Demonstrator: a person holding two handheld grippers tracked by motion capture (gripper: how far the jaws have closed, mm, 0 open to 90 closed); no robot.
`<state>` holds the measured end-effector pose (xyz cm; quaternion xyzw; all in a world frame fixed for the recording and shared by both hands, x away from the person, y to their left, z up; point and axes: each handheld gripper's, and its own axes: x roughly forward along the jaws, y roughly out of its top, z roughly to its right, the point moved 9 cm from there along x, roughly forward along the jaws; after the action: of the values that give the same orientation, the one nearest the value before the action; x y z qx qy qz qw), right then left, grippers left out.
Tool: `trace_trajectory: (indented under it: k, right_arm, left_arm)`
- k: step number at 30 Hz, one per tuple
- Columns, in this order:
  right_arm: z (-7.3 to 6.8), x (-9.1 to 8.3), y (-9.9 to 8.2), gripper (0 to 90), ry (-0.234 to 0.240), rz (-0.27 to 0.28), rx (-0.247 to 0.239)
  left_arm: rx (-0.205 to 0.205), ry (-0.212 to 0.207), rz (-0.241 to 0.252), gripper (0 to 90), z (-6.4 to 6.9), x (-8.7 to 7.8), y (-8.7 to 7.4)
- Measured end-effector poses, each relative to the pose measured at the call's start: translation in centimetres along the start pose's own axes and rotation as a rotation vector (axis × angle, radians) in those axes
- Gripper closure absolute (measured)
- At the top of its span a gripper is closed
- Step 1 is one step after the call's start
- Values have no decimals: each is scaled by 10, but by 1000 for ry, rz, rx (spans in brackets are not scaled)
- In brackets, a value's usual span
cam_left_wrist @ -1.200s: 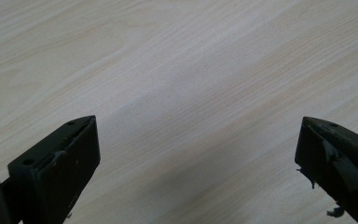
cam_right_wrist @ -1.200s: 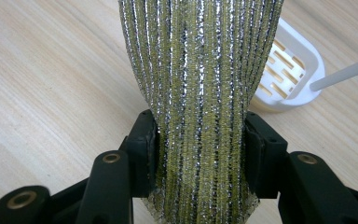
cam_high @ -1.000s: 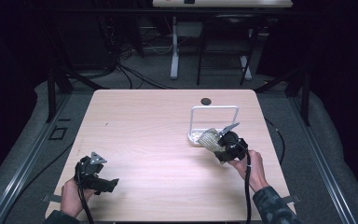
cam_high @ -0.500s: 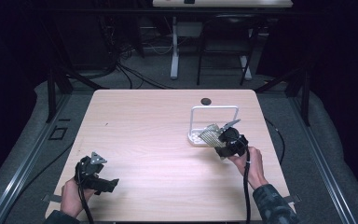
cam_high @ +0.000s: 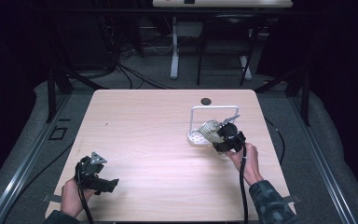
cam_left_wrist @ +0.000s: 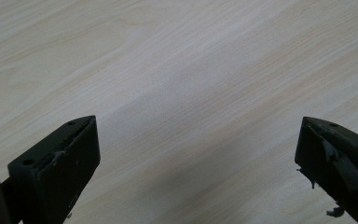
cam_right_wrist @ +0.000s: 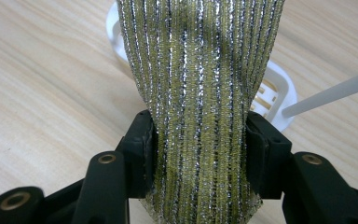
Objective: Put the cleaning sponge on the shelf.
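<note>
A glittery yellow-and-silver striped sponge [cam_right_wrist: 200, 93] is clamped between the jaws of my right gripper [cam_right_wrist: 199, 154]. In the high view that gripper [cam_high: 221, 135] holds the sponge [cam_high: 209, 129] over the front of a white wire rack [cam_high: 213, 109] with a slotted base [cam_high: 196, 137] on the right half of the table. The rack's white base [cam_right_wrist: 275, 93] and one rod [cam_right_wrist: 331, 93] show behind the sponge. My left gripper [cam_high: 103, 183] rests near the table's front left corner, its jaws wide apart [cam_left_wrist: 198, 158] over bare wood with nothing between them.
A small dark round disc [cam_high: 206, 101] lies near the far edge of the light wooden table [cam_high: 144, 135]. Cables trail from both grippers toward the person. Dark floor, cables and table legs lie beyond the far edge.
My right gripper has carried the sponge a little farther away and leftward, over the rack's base. The left gripper has stayed put.
</note>
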<state>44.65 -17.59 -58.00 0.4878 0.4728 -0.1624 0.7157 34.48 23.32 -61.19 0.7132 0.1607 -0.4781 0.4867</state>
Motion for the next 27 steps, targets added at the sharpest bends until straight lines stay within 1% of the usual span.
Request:
trace_trajectory:
  k: [6,11,14,15,16,20,23,24,26,27]
  right_arm:
    - [0,6,2,490,-4,-3,10]
    - [-1,13,8,482,-20,6,3]
    - [-1,15,8,481,-25,-1,1]
    - [-1,18,11,478,-32,11,-4]
    - [-1,19,11,477,-36,11,-6]
    - [-1,23,13,474,-41,10,-6]
    - [0,26,14,473,-46,7,-5]
    - [0,27,15,472,-50,11,0]
    - [1,29,16,471,-61,12,-8]
    - [1,30,16,469,-62,10,-4]
  left_arm:
    - [2,-1,-1,0,0,0,0]
    - [4,-2,-1,0,0,0,0]
    - [3,-3,-1,0,0,0,0]
    - [4,-3,-1,0,0,0,0]
    - [4,-3,-1,0,0,0,0]
    - [9,-8,-3,0,1,0,0]
    - [5,-5,0,0,1,1,0]
    - [4,-6,-1,0,1,1,0]
    - [5,-10,-4,0,1,1,0]
    - [9,-10,-5,0,1,1,0]
